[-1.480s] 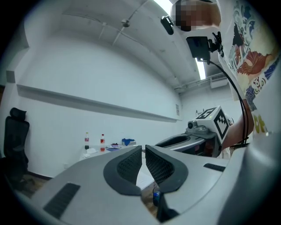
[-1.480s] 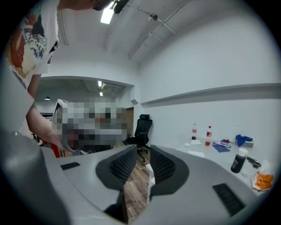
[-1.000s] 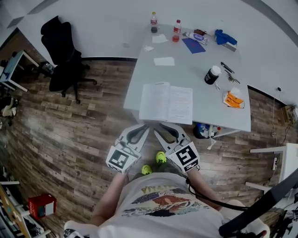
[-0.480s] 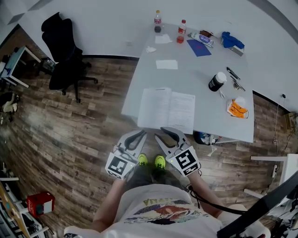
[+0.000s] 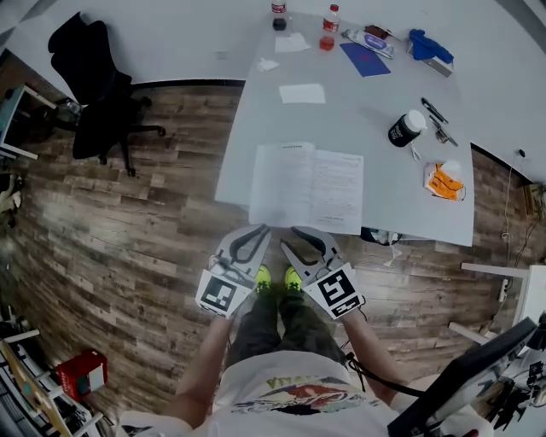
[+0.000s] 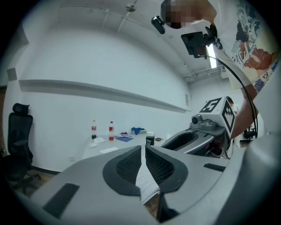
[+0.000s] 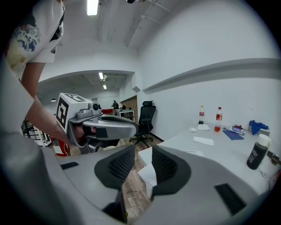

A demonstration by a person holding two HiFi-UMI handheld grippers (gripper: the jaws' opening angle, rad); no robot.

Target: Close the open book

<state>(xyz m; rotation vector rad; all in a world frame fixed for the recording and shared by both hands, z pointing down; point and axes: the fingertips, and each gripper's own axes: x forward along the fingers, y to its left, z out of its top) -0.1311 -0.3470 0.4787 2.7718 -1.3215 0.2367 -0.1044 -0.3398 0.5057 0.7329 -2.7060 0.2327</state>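
Book [image 5: 307, 188] lies open, pages up, flat on the white table [image 5: 375, 85]. It sits at the table's 6 o'clock edge, toward the left corner. Spine runs 12 to 6, and both halves spread level.

Left gripper [image 5: 263, 230] is at 7 o'clock of the book, just off the table edge and over the floor [image 5: 128, 222]. It is not touching the book. In the left gripper view the left gripper [image 6: 143, 149] has its jaws drawn together, only a sliver between the pads, nothing held.

Right gripper [image 5: 288, 235] is at 6 o'clock of the book, just beside the left one and also clear of the book. In its own view the right gripper [image 7: 144, 151] has jaws that have just been opening. They stand partly apart with nothing between them; the book's corner shows beyond the gap.

On the table from the book:
- paper [image 5: 302, 93] at 12
- jar [image 5: 406, 128], black with a white lid, at 2
- orange item [image 5: 445, 182] at 3
- bottles [image 5: 328, 15] and blue sheet [image 5: 364, 58] at the far end, 12 to 1

Off the table:
- green shoes [image 5: 277, 277] at 6, below the grippers
- chair [image 5: 90, 94] at 10, well apart
- red box [image 5: 81, 374] at 8, far off
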